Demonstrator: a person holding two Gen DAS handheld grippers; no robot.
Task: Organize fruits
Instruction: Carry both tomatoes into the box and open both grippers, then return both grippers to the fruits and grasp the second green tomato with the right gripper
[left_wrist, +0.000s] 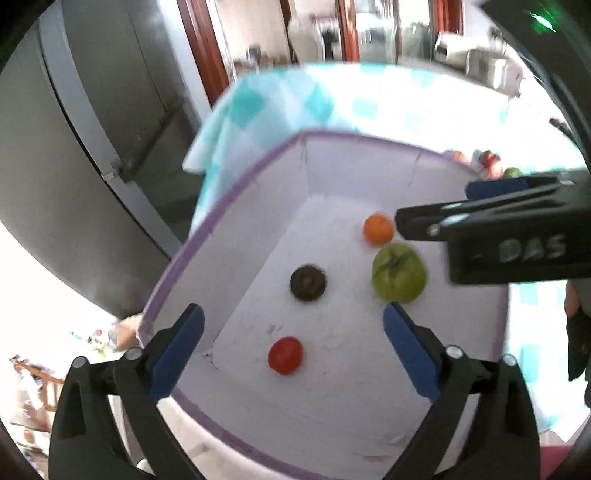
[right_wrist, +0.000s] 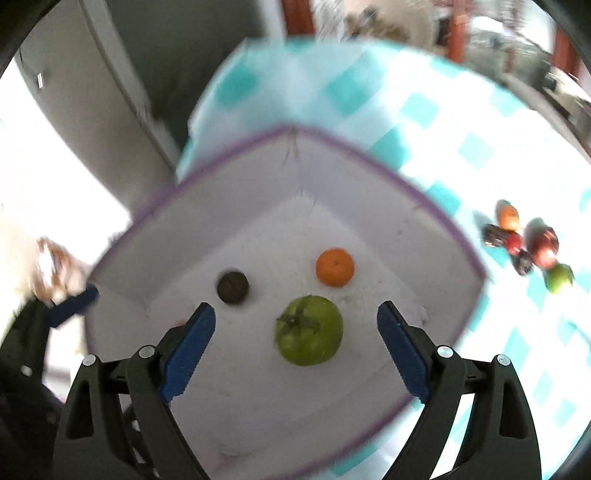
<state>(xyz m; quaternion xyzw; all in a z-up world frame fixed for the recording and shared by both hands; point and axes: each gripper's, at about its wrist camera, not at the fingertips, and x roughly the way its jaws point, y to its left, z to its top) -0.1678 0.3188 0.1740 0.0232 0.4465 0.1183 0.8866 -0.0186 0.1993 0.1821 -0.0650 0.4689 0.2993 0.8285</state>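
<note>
A white fabric box with a purple rim stands on the checked table. In it lie a green tomato, an orange, a dark brown fruit and a red tomato. My left gripper is open and empty above the box, over the red tomato. My right gripper is open and empty above the green tomato; it also shows in the left wrist view.
A pile of several fruits lies on the teal and white checked tablecloth to the right of the box. A grey cabinet stands to the left, beyond the table edge.
</note>
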